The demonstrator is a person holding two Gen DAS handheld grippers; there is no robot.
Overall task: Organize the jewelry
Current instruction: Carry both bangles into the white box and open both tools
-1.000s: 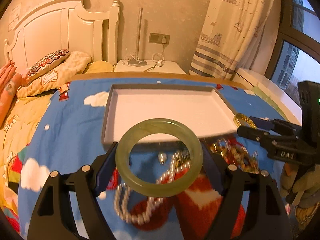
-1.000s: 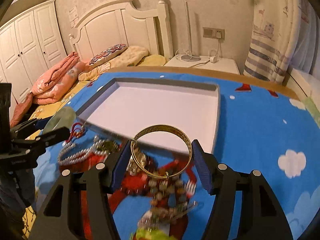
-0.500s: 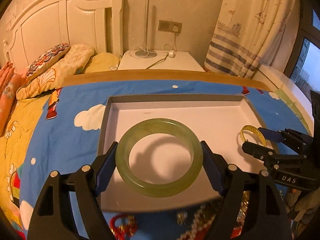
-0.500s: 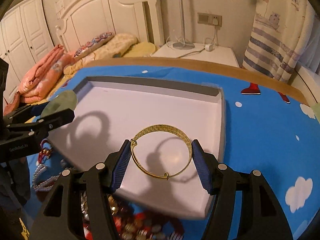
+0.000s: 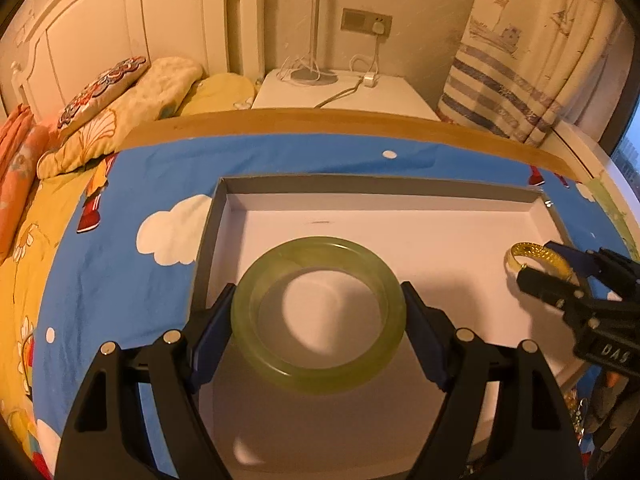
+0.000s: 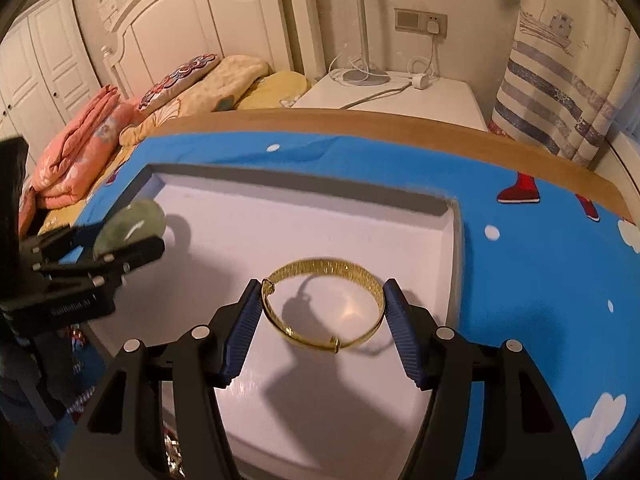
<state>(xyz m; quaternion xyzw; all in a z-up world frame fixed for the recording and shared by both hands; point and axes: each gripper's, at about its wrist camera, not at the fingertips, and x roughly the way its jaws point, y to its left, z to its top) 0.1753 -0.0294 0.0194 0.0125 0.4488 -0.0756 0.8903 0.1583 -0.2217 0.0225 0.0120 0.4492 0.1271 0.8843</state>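
We hold our left gripper (image 5: 319, 316) over the tray (image 5: 400, 216), jaws clamped on the jade bangle (image 5: 319, 316). Our right gripper (image 6: 322, 308) hangs over the tray's right side, jaws pinching the gold bangle (image 6: 322, 308).

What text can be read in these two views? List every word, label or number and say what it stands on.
"DAS": white letters on the black body of the right gripper, seen in the left wrist view.
White print on the body of the left gripper, seen in the right wrist view: too blurred to read.
White tray, green bangle, gold bangle: no text visible.
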